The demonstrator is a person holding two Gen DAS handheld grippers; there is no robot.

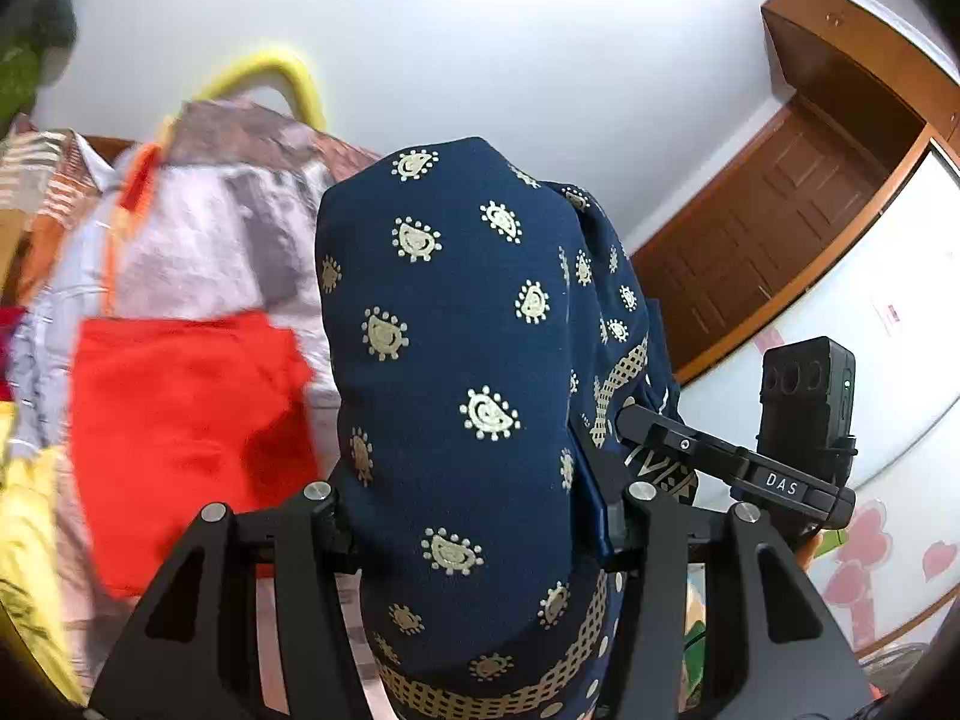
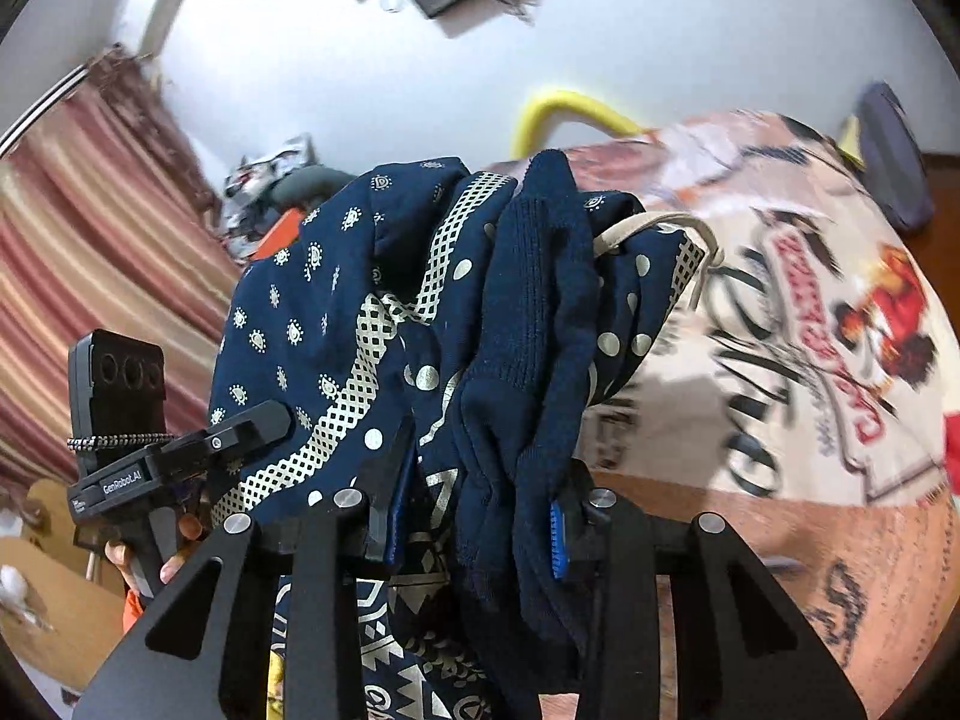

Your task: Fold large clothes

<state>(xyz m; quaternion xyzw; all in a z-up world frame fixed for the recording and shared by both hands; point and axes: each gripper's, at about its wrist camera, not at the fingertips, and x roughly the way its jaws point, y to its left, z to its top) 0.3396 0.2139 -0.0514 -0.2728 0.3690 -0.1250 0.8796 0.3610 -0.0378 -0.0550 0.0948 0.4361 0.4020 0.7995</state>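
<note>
Bed: a bed under a cream printed bedspread [image 2: 780,312] is filling the right half of the right wrist view, with a bright red folded cloth [image 1: 180,438] lying at the left of the left wrist view.
Garment: the navy blue printed garment with cream paisley dots and lattice bands [image 1: 456,372] is hanging bunched in the centre of both views, raised clear of the bed and draping down past the bottom edge.
Risk, bunching: the cloth is gathering in thick wads at each grip, so any fold is likely coming out crooked unless it is being spread first.
Risk, slipping: the ribbed navy hem [image 2: 528,360] is sitting thick between the right pads, and its weight could be pulling it loose.
Risk, snagging: a pale cord loop [image 2: 666,228], upper right of centre, is dangling free and could be catching on a finger.
Left gripper: the black left gripper [image 1: 480,516], bottom centre, is clamping partway closed on a fat fold of the garment.
Right gripper: the black right gripper [image 2: 474,516], bottom centre, is pinching narrower on the hem, blue pads [image 2: 558,540] pressing into cloth.
</note>
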